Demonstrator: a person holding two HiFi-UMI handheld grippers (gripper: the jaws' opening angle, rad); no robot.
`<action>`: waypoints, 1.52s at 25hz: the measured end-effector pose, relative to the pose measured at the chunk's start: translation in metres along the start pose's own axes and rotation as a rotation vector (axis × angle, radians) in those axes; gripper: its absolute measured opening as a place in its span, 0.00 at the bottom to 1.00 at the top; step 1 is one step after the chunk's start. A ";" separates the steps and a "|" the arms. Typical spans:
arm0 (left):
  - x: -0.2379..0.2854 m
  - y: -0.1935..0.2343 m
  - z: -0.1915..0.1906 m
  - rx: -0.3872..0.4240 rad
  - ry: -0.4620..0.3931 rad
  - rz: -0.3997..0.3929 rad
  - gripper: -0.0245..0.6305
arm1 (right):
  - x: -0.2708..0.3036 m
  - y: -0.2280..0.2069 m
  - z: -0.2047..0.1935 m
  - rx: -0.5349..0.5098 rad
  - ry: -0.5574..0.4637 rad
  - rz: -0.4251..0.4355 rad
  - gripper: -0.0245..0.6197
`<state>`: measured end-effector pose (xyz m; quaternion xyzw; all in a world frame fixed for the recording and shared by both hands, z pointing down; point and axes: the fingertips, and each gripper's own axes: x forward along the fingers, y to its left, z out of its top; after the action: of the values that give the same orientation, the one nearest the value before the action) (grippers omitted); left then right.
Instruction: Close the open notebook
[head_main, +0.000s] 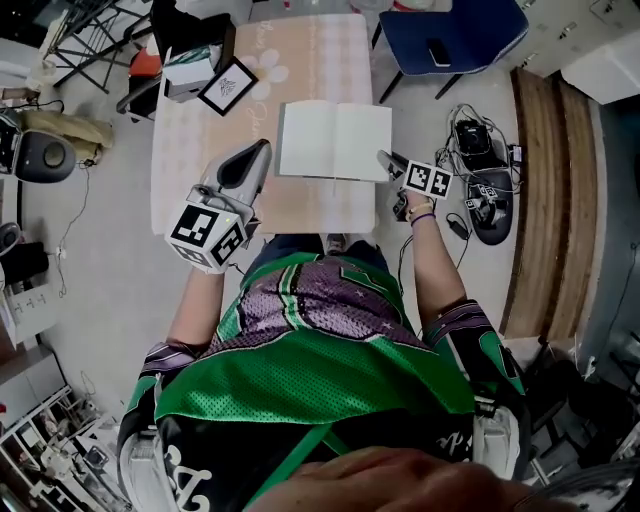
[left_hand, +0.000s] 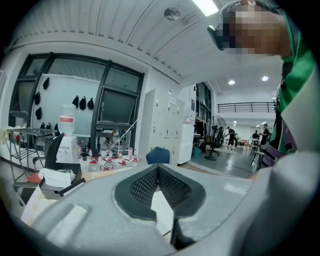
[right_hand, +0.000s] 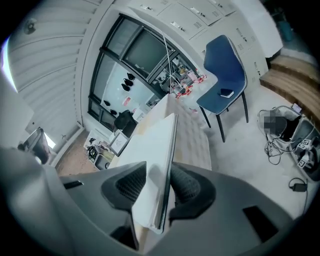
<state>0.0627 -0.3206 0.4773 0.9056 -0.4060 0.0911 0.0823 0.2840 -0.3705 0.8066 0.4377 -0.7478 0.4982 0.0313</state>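
The open white notebook (head_main: 335, 140) lies spread flat, blank pages up, on the table (head_main: 200, 150) with its pale pink flowered cloth. It sits toward the near right corner, its right side reaching the table's right edge. The right hand-held gripper (head_main: 388, 160) comes in from that edge and has its two dark ribbed pads pinched on the outer edge of the right-hand pages and cover. The right gripper view shows the notebook (right_hand: 155, 150) edge-on, squeezed between the jaws of that hand-held gripper (right_hand: 162, 185). The left hand-held gripper (head_main: 258, 158) is just beside the notebook's left edge, not touching it. In the left gripper view its jaws (left_hand: 158, 170) are pressed together at the tips with nothing held. A black-framed picture (head_main: 228, 85) stands near the far left corner, and a blue chair (head_main: 450, 35) is on the floor past the far right corner.
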 end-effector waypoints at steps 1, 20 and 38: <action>-0.002 0.001 0.002 0.002 -0.006 0.002 0.06 | -0.001 0.001 0.001 -0.007 -0.001 -0.008 0.26; -0.030 0.017 0.022 -0.040 -0.091 0.044 0.06 | -0.012 0.020 0.011 -0.112 0.027 -0.096 0.10; -0.054 0.022 0.035 -0.031 -0.122 0.080 0.06 | -0.026 0.072 0.052 -0.342 0.106 -0.101 0.10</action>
<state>0.0143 -0.3037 0.4322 0.8911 -0.4475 0.0327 0.0679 0.2709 -0.3863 0.7162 0.4359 -0.7961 0.3840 0.1695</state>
